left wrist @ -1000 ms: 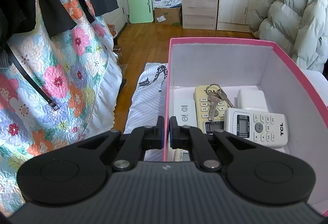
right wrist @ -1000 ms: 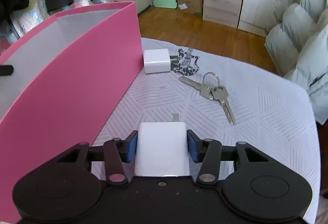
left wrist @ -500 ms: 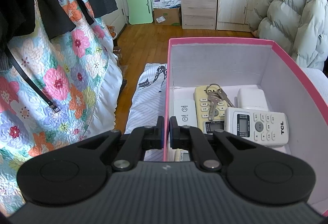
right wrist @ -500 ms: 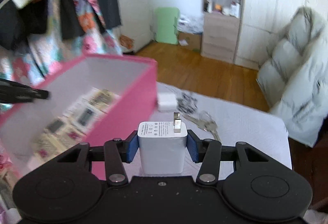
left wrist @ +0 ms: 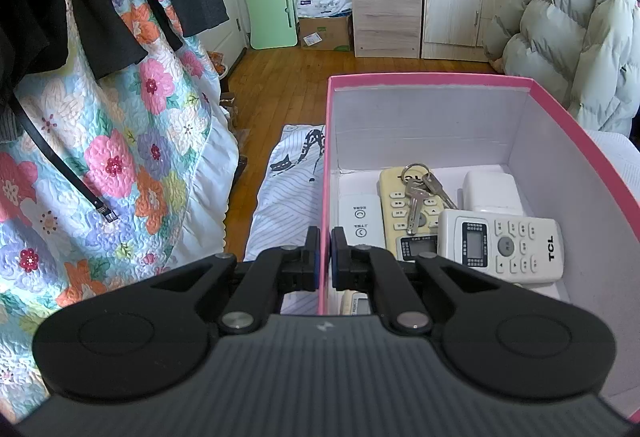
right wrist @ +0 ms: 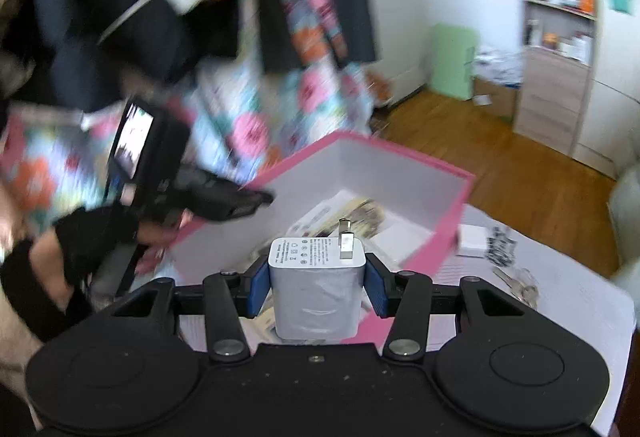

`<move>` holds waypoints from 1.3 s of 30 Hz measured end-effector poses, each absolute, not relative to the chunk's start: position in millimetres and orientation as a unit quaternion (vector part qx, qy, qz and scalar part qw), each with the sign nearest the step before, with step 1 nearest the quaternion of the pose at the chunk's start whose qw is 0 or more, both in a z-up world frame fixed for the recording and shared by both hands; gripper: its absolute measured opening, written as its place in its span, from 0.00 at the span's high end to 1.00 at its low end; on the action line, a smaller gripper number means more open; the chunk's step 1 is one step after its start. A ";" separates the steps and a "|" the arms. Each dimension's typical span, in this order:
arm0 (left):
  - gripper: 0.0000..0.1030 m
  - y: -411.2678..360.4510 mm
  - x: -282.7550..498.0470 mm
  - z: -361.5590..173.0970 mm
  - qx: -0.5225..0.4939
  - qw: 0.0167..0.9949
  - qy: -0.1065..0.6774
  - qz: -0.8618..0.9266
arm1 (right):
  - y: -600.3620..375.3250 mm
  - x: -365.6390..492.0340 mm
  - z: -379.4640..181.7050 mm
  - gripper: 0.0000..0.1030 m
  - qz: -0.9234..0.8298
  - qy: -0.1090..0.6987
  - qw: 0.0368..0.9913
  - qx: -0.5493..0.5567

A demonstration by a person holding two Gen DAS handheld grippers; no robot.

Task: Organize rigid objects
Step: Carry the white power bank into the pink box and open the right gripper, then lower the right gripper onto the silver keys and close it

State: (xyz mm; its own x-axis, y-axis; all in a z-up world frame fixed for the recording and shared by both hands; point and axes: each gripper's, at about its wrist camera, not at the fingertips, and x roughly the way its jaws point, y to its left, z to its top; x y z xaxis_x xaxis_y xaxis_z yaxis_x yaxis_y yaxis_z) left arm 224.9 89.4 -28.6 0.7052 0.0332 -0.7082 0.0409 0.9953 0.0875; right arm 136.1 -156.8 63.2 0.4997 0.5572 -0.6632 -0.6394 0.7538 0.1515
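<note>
1. At the left wall of the pink box point(left wrist: 325, 173), the left gripper point(left wrist: 325, 252) has its jaws pressed together on the cardboard, one finger outside and one inside; in the right wrist view a gloved hand point(right wrist: 86, 237) carries it.
2. Inside the box, from left to right, lie a small white remote point(left wrist: 360, 215), a yellowed remote point(left wrist: 400, 201) with a bunch of keys point(left wrist: 420, 193) on top, a white TCL remote point(left wrist: 500, 245) and a white adapter block point(left wrist: 492, 193) behind it.
3. Between the blue pads of the right gripper point(right wrist: 316, 287) sits a white charger plug point(right wrist: 316, 293), pinched on both sides, with its folding metal prong toward the box.
4. On the striped cloth point(right wrist: 560, 301) right of the box, another white charger point(right wrist: 472, 237) lies just beside the pink wall, with a second set of keys point(right wrist: 516, 285) nearby.
5. Compared with a second ago, the left gripper and the box contents have not shifted, while the right gripper has lifted the plug off the cloth and now hangs over the near edge of the open box.
6. The held plug is a rounded white cube with small grey print on its prong face.
</note>
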 end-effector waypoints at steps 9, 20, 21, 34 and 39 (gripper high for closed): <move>0.96 88.9 223.2 -27.9 0.051 0.924 0.378 -0.005 | -90.7 176.2 21.7 0.48 0.378 0.455 0.770 -0.238; 0.96 91.3 221.6 -27.0 0.048 0.925 0.377 -0.011 | -73.8 202.8 -5.5 0.41 0.345 0.488 0.743 -0.301; 0.96 92.1 221.3 -26.9 0.045 0.925 0.376 -0.013 | -79.0 202.4 -0.8 0.40 0.347 0.481 0.755 -0.280; 0.96 91.8 221.3 -28.6 0.054 0.925 0.377 -0.009 | -252.0 177.2 32.5 0.30 0.206 0.295 0.932 0.033; 0.95 91.4 221.2 -28.7 0.053 0.925 0.377 -0.010 | -283.8 175.6 -4.6 0.31 0.202 0.322 0.924 0.047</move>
State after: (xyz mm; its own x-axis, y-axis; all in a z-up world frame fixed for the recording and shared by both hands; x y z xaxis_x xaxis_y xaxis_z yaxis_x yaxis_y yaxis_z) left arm 221.2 91.4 -28.7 0.7160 0.0220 -0.6977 0.0586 0.9941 0.0915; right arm 175.6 -283.8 -4.6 0.7115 0.4032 -0.5755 -0.3431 0.9141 0.2164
